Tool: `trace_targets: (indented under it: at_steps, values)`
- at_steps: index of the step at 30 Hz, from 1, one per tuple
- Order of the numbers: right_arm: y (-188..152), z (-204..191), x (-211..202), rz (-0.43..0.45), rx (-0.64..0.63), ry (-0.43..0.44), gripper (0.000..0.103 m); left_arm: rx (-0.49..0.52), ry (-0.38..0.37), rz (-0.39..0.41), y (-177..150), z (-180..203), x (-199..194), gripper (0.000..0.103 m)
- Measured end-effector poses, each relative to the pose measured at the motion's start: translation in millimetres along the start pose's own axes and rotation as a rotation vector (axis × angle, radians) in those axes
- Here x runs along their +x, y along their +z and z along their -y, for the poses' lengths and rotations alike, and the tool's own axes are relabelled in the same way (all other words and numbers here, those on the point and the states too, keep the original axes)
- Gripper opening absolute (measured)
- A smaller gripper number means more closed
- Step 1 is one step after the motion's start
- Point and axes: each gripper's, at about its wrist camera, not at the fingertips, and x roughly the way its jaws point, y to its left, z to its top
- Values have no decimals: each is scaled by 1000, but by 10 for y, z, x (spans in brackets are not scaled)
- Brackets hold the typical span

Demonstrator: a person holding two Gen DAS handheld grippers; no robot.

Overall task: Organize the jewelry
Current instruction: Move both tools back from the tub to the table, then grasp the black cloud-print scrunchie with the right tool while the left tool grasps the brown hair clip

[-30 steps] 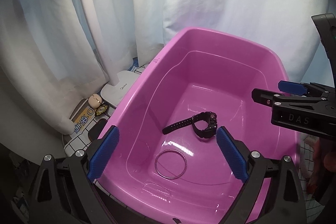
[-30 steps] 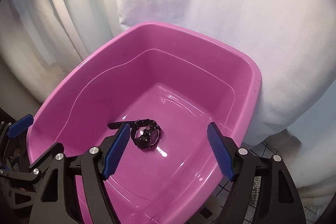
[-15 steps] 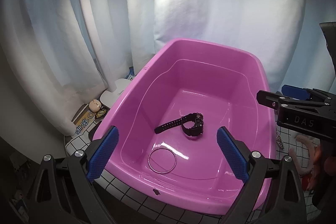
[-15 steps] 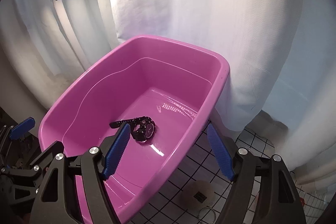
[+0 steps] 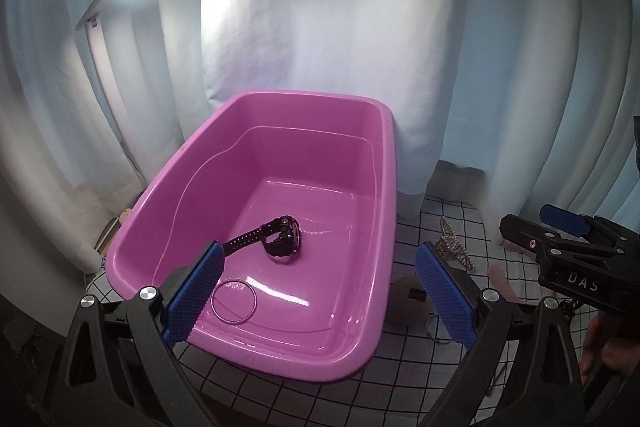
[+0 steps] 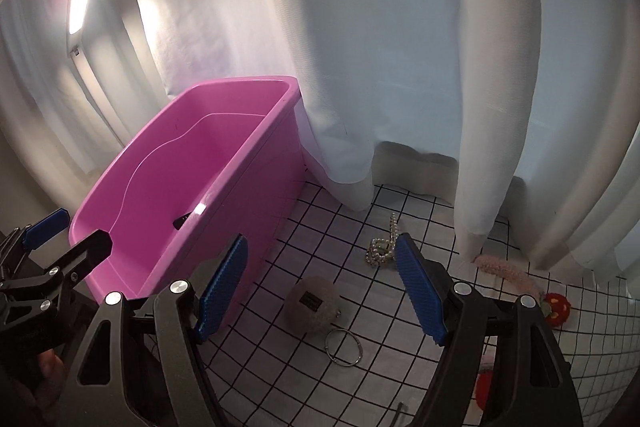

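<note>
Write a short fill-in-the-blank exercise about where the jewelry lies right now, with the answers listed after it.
1. The black watch lies inside the ____ tub.
2. Near the watch on the tub floor lies a thin metal ____.
3. The pearl necklace rests on the ____ cloth, outside the tub.
4. Both the left hand-held gripper and the right hand-held gripper have their jaws ____.

Answers: pink; ring; checkered; open

The tub (image 5: 384, 163) is open on top; only a watch (image 5: 280, 237) and ring (image 5: 234, 302) lie on its floor. Right of it, the cloth (image 6: 280, 359) is dotted by a pompom (image 6: 314, 303), ring (image 6: 342, 347) and chain (image 6: 382, 247). Passage at the far side is blocked by curtains (image 6: 400, 67).
</note>
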Motion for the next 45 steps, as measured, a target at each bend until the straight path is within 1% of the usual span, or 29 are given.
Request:
trace_targets:
  at_steps: [8, 11, 14, 17, 22, 30, 34, 38, 42, 45]
  values:
    - [-596, 1005, -549, 13, 147, -151, 73, 63, -113, 20, -151, 596, -82, 97]
    - [-837, 1317, -720, 3, 202, -201, 73, 91, -156, -2, -246, 811, -47, 97]
    - [-1103, 1597, -844, -16, 254, -243, 73, 98, -198, -31, -375, 962, 45, 97]
    - [-1350, 1804, -911, -35, 290, -281, 73, 100, -218, -77, -551, 1081, 193, 97]
    - [-1666, 2025, -863, -88, 341, -305, 73, 103, -230, -157, -884, 1217, 443, 97]
    - [-2043, 2271, -501, -168, 386, -315, 73, 143, -229, -226, -1297, 1455, 722, 97]
    - [-2130, 2418, -302, -191, 402, -326, 73, 164, -246, -257, -1466, 1631, 805, 97]
    - [-2183, 2552, -123, -207, 404, -329, 73, 187, -258, -271, -1645, 1835, 852, 97]
    - [-2175, 2609, -17, -199, 390, -306, 73, 195, -259, -268, -1805, 1996, 886, 97]
    - [-2142, 2604, 57, -197, 360, -304, 73, 197, -249, -255, -1888, 2074, 902, 97]
